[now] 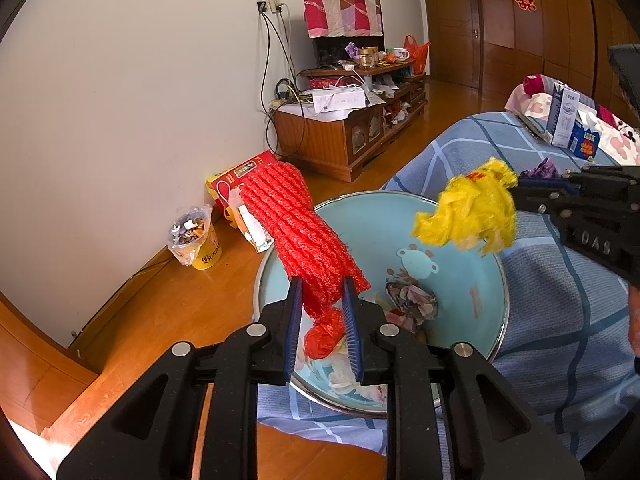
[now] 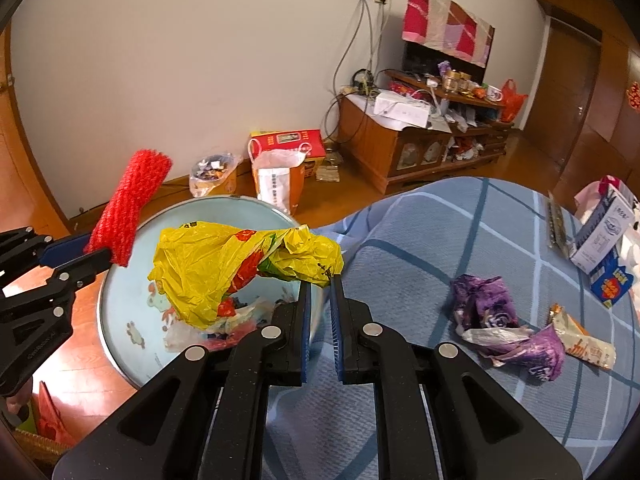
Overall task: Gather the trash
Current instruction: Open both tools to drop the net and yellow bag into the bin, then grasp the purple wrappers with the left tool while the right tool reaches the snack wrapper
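Wooden floor (image 1: 168,304) runs along a pale wall toward a low wooden cabinet (image 1: 340,136) cluttered with boxes and cables, and beside me lies a bed under a blue checked cover (image 2: 440,240). Between floor and bed stands my round light-blue enamel basin with a metal rim (image 1: 472,264), already holding crumpled paper and plastic scraps (image 1: 412,304).

My left gripper (image 1: 322,292) is clamped on a red foam net sleeve (image 1: 296,232), whose long end sticks up and away over the basin's rim. My right gripper (image 2: 320,280) pinches one end of a crumpled yellow plastic bag with red print (image 2: 224,264); the bag hangs over the basin's open mouth.

On the bed cover, well apart from the basin, lie a crumpled purple wrapper (image 2: 500,320) and, just beside it, an orange-and-white snack packet (image 2: 580,340). Near the far edge stands a blue-and-white carton (image 2: 604,232). Against the wall sits a yellow tub lined with a clear bag of rubbish (image 1: 196,236), next to a red cardboard box (image 2: 288,142).
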`<control>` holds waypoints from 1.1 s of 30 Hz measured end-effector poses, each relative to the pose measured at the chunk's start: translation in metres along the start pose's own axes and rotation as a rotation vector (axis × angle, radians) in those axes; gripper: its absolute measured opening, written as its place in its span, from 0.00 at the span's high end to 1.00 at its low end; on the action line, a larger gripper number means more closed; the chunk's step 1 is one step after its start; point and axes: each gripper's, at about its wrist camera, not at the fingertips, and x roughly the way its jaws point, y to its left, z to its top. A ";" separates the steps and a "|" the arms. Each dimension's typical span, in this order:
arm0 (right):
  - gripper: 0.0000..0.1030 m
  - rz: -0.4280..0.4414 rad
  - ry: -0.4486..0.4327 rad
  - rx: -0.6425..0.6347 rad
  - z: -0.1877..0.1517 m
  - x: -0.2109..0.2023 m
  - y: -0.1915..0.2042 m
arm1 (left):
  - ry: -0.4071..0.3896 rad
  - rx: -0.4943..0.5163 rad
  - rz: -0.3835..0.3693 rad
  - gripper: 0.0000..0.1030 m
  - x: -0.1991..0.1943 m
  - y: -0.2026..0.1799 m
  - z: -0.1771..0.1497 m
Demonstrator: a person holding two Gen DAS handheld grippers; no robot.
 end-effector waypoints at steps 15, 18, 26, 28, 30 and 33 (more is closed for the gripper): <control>0.51 0.012 -0.002 0.036 -0.015 -0.009 -0.012 | 0.008 -0.001 -0.001 0.32 0.004 -0.007 -0.003; 0.49 -0.004 -0.001 0.048 -0.023 -0.018 -0.023 | 0.017 0.004 -0.012 0.32 0.007 -0.012 -0.003; 0.41 -0.145 -0.002 0.130 -0.070 -0.061 -0.089 | 0.024 0.085 -0.046 0.28 0.011 -0.060 -0.001; 0.41 -0.192 0.002 0.175 -0.085 -0.071 -0.113 | 0.023 0.102 -0.054 0.27 0.012 -0.074 0.002; 0.40 -0.245 0.008 0.226 -0.099 -0.080 -0.138 | 0.017 0.119 -0.075 0.27 0.012 -0.095 0.009; 0.39 -0.298 0.016 0.289 -0.116 -0.089 -0.169 | 0.003 0.134 -0.105 0.27 0.012 -0.119 0.019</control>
